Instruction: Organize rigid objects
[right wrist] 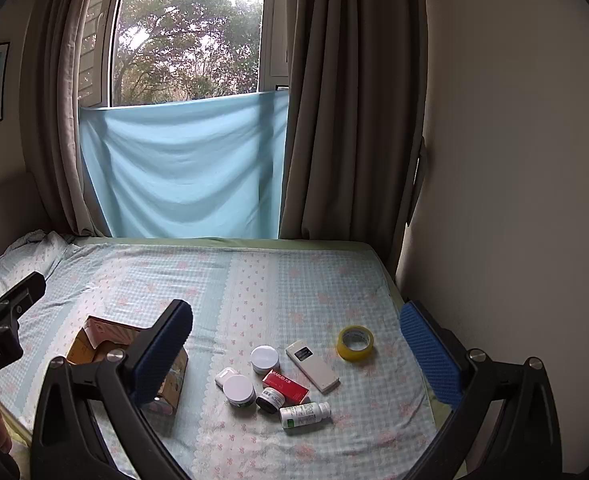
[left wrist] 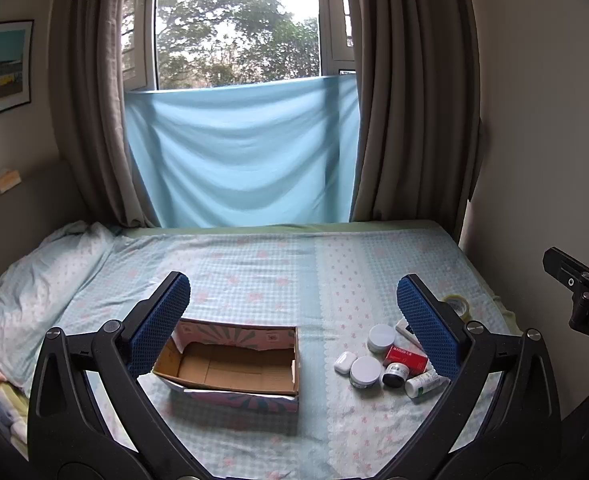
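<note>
An open, empty cardboard box (left wrist: 230, 364) sits on the bed; it also shows in the right wrist view (right wrist: 94, 340), partly hidden behind a finger. To its right lies a cluster of small items: two white-lidded jars (right wrist: 265, 358) (right wrist: 238, 389), a white earbud case (right wrist: 223, 376), a red box (right wrist: 285, 386), a dark jar (right wrist: 270, 399), a white bottle on its side (right wrist: 304, 414), a white remote-like device (right wrist: 312, 366) and a yellow tape roll (right wrist: 355, 342). My left gripper (left wrist: 292, 312) is open above the box. My right gripper (right wrist: 294, 332) is open above the cluster.
The bed (left wrist: 254, 264) has a checked floral sheet, with a pillow (left wrist: 42, 268) at the left. A wall runs along the right edge (right wrist: 494, 200). Curtains and a blue cloth (left wrist: 238, 160) hang at the window behind.
</note>
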`<state>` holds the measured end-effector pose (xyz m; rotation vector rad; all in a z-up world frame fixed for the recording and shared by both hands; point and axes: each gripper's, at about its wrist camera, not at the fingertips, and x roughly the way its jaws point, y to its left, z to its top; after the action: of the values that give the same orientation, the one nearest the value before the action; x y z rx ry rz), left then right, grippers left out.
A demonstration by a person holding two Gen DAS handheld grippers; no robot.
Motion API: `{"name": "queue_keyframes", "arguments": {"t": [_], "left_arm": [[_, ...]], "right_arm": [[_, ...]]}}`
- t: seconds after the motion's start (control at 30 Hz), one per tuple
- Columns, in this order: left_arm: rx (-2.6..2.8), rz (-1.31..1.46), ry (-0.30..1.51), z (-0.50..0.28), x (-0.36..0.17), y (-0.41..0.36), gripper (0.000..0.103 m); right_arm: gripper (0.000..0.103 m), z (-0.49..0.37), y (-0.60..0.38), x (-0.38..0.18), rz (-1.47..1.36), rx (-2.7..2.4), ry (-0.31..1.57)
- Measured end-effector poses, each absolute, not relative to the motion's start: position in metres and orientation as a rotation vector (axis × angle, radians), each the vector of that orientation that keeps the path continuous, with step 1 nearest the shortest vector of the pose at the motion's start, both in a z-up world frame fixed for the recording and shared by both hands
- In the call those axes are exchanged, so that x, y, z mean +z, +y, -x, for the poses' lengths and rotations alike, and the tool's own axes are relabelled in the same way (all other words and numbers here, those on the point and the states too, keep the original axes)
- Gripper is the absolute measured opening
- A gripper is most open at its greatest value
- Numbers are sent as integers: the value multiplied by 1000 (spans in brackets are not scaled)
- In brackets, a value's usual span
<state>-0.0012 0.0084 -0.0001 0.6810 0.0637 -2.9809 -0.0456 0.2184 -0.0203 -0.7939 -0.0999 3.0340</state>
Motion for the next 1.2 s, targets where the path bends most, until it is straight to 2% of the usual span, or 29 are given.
{"name": "queue_keyframes", "arguments": {"t": [1.2], "left_arm": [[-2981,-619,86,1,4,15,103]], "right_arm": [[103,41,228,-19,785,3019,-96]]}}
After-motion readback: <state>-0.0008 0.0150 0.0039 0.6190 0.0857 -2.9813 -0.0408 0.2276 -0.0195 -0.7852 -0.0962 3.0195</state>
